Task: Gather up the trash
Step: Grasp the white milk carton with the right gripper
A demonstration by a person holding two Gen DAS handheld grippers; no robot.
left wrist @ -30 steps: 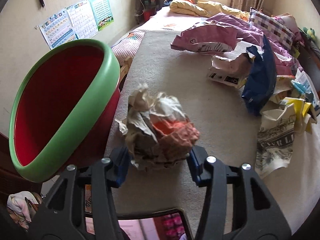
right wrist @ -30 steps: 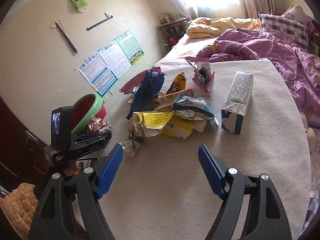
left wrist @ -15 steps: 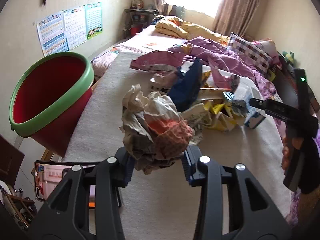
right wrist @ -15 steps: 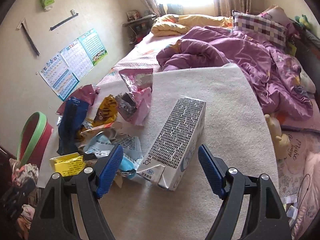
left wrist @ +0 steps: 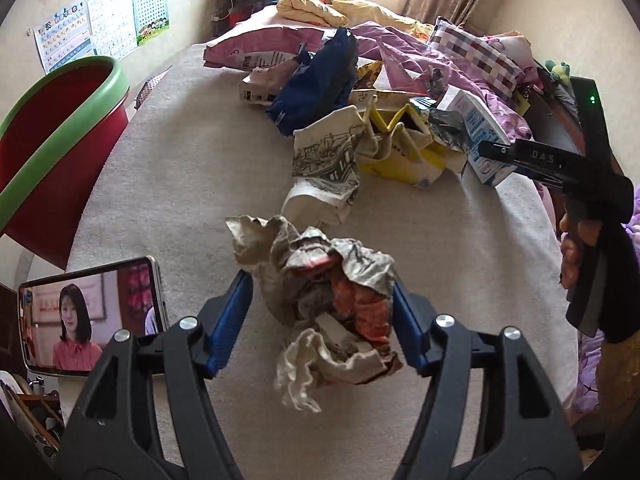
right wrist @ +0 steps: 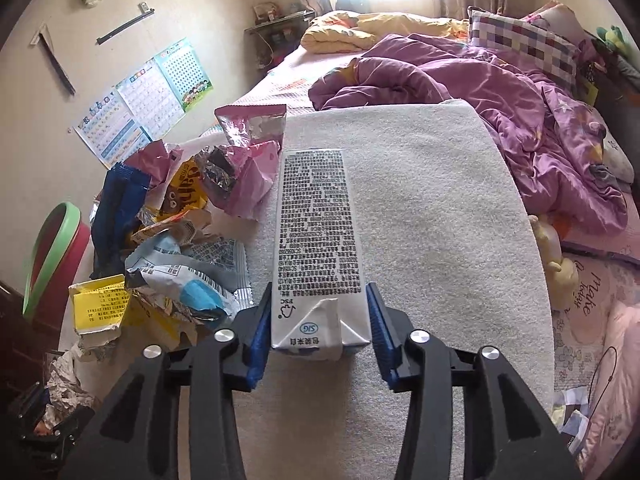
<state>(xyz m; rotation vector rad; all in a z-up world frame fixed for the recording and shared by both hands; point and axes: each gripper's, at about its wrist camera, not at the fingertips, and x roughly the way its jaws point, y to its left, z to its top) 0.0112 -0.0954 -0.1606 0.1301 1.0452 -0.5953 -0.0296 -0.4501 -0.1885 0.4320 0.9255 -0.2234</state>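
Observation:
My left gripper point(left wrist: 322, 320) is shut on a crumpled paper ball point(left wrist: 324, 296), grey-white with orange inside, held over the beige mat point(left wrist: 180, 184). A red bin with a green rim point(left wrist: 52, 128) stands tilted at the left. My right gripper point(right wrist: 318, 328) is shut on the near end of a white milk carton point(right wrist: 316, 224) with black print, which lies lengthwise on the mat point(right wrist: 432, 208). The carton also shows in the left wrist view point(left wrist: 476, 132), with the right gripper's body point(left wrist: 560, 164) beside it.
A pile of wrappers lies on the mat: a dark blue bag point(right wrist: 116, 208), a yellow box point(right wrist: 100, 308), pink foil bags point(right wrist: 248, 160), a printed paper bag point(left wrist: 328, 168). A phone point(left wrist: 88, 312) with a video playing lies at the mat's near left corner. Purple bedding point(right wrist: 480, 92) lies behind.
My right gripper moved up to the milk carton and closed on its near end. My left gripper swung right with the paper ball, away from the bin.

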